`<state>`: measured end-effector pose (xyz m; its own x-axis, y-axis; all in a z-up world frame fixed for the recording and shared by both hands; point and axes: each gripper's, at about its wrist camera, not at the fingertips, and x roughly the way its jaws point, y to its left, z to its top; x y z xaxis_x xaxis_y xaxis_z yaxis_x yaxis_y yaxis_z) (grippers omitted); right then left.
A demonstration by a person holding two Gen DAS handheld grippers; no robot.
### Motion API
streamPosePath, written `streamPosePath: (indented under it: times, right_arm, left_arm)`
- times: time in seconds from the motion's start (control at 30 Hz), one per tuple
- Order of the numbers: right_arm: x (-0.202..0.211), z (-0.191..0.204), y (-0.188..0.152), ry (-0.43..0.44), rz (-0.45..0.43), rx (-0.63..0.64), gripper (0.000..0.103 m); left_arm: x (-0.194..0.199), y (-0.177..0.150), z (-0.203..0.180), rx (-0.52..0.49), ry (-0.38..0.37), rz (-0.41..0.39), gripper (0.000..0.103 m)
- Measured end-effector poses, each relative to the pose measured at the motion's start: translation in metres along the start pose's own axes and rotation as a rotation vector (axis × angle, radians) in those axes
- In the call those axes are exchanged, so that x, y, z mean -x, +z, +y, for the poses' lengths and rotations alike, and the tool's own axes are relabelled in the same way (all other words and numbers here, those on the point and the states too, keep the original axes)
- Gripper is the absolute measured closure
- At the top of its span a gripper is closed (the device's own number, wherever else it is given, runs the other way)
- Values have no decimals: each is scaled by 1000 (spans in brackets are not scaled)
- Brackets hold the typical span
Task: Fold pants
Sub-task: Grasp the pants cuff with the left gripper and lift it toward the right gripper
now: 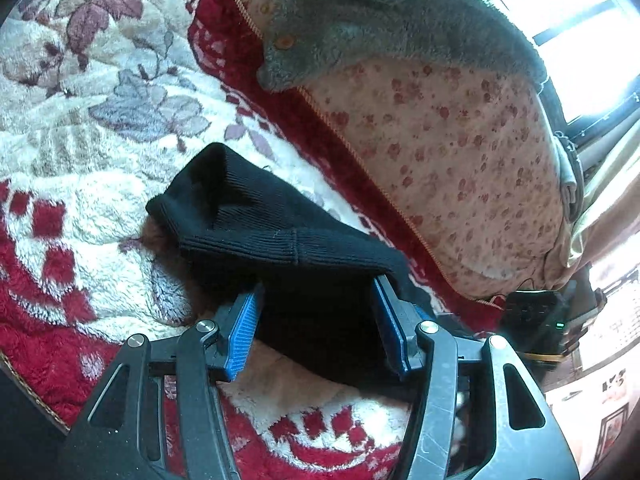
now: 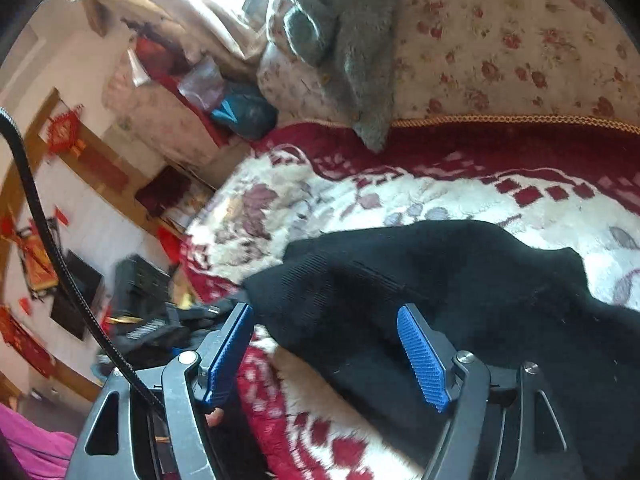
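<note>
The black pants (image 1: pixel 256 216) lie bunched on the bed's plush blanket (image 1: pixel 80 184), their ribbed edge running crosswise just ahead of both tools. The left tool (image 1: pixel 316 300), jaws spread, straddles the cloth; the right tool (image 2: pixel 326 320), also released, has cloth between its jaws too.

Harsh window (image 1: pixel 592 40) glare (blown white); fisheye edges blurred.

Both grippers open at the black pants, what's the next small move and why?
Probably close both on the fabric. The black pants lie bunched on the blanket, cloth between the open left gripper and the open right gripper, neither clamped.
</note>
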<state>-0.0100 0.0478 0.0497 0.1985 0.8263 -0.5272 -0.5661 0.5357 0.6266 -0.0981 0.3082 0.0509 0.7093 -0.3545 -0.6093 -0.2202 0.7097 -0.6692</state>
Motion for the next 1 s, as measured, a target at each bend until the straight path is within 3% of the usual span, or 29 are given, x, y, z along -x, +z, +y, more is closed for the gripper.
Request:
streamPosePath:
  times: [0.07,0.17,0.23,0.43,0.47,0.53,0.63,0.83,0.9,0.97,1.0]
  right_arm:
    - [-5,-7,-3,-20,12,-3,31]
    - [-13,-16,-8,-23,38,-18,31]
    - [-18,-19,-11,-26,51,-23,30]
    - [-19,-22,-11,-8,50,-35,30]
    - [-19,-23,-11,-4,48,-37,30]
    - [-19,-24,-12,-2,47,-37,30]
    - [-20,-26,-15,-1,43,-42,30]
    - [-19,-20,-16,14,46,-50,30]
    - [-23,-14,-17,37,38,-51,27]
    - [-30,-8,-19,50,45,-51,24]
    - [-34,-7,-19,53,51,-50,24]
  left_arm:
    - [2,0,3,1,-8,3,43]
    - [3,1,11,31,-22,-10,42]
    - [0,3,19,71,-34,-15,34]
    - [-17,9,17,62,-7,-27,33]
    - [-18,10,16,51,-5,-39,36]
    - [-22,15,9,-5,26,-50,71]
    - [-29,24,-1,-92,53,-47,87]
    - [-13,44,-24,-275,27,-99,90]
    - [-5,35,-23,-343,63,-131,91]
    - [-11,28,-7,-328,125,-105,91]
    - [-20,25,11,-277,162,-54,91]
